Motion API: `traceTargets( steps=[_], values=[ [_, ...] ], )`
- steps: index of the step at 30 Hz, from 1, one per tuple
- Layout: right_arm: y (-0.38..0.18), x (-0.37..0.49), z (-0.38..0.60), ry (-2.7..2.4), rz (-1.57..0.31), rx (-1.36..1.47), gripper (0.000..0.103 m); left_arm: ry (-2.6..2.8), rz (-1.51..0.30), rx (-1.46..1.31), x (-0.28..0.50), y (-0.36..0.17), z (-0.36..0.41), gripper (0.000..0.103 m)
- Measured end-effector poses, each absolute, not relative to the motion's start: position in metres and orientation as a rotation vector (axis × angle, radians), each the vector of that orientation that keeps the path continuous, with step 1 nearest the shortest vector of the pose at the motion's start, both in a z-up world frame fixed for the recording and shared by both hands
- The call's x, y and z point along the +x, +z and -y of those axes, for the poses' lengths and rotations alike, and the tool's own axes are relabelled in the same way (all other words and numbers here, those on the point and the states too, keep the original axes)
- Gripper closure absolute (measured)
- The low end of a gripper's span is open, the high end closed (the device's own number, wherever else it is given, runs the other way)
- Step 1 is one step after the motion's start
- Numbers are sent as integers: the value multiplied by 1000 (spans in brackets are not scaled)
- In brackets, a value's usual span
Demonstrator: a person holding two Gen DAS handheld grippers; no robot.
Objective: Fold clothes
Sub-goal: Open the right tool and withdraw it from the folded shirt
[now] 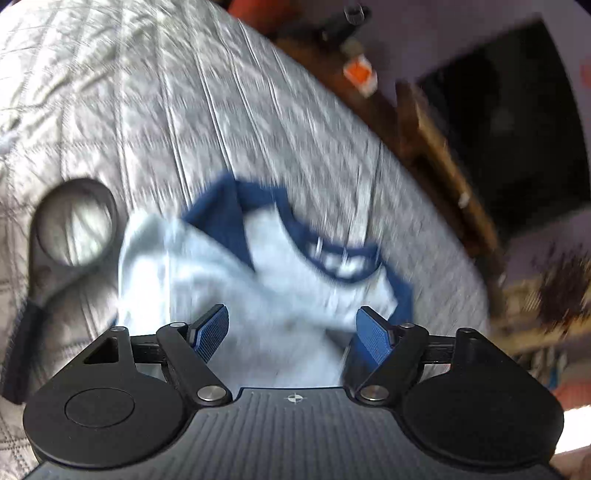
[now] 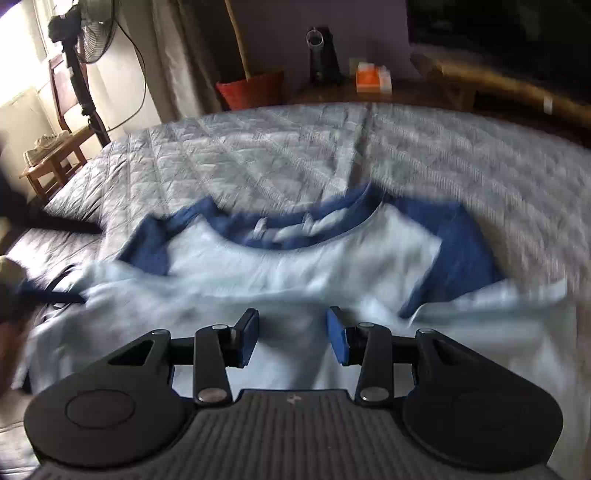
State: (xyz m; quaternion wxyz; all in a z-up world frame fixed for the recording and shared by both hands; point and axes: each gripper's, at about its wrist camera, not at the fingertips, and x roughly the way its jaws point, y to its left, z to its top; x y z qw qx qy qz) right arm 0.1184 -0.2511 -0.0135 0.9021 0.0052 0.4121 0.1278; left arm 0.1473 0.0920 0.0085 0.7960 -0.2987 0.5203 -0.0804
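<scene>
A pale blue T-shirt (image 2: 295, 266) with navy collar and sleeves lies spread and rumpled on a grey quilted bedspread (image 2: 277, 147), collar away from me. My right gripper (image 2: 291, 338) hovers over the shirt's lower body, its blue pads apart with only cloth seen beyond the gap. In the left wrist view the same shirt (image 1: 229, 280) is bunched up, one navy sleeve folded over the chest. My left gripper (image 1: 291, 332) stands wide open above it, its pads clear of the fabric. Both views are blurred.
The bedspread (image 1: 184, 110) stretches away from the shirt. A grey ring-shaped tool part (image 1: 74, 229) shows at the left. Beyond the bed stand an orange pot (image 2: 251, 90), an orange box (image 2: 373, 77), a fan (image 2: 96, 33) and a wooden chair with shoes (image 2: 48, 147).
</scene>
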Motion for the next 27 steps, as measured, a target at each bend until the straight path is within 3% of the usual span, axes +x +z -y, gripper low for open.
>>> traceTargets(
  steps=[4, 6, 11, 14, 19, 24, 27],
  values=[
    [-2, 128, 268, 234, -773, -70, 58, -176, -1244, -602, 141, -17, -75, 23],
    [8, 120, 293, 191, -743, -64, 44, -180, -1254, -597, 138, -20, -73, 22],
    [22, 94, 365, 63, -720, 73, 52, -179, -1236, -514, 131, -19, -63, 22],
    [18, 78, 375, 71, -758, 56, 68, -189, -1223, -435, 130, -14, -54, 22],
    [-9, 85, 359, 171, -880, 30, 69, -212, -1218, -360, 131, -15, -43, 20],
    [-23, 131, 382, 73, -862, 83, 52, -222, -1214, -359, 130, -17, -43, 19],
    [-10, 143, 400, -10, -817, 110, 57, -228, -1215, -355, 129, -16, -43, 19]
  ],
)
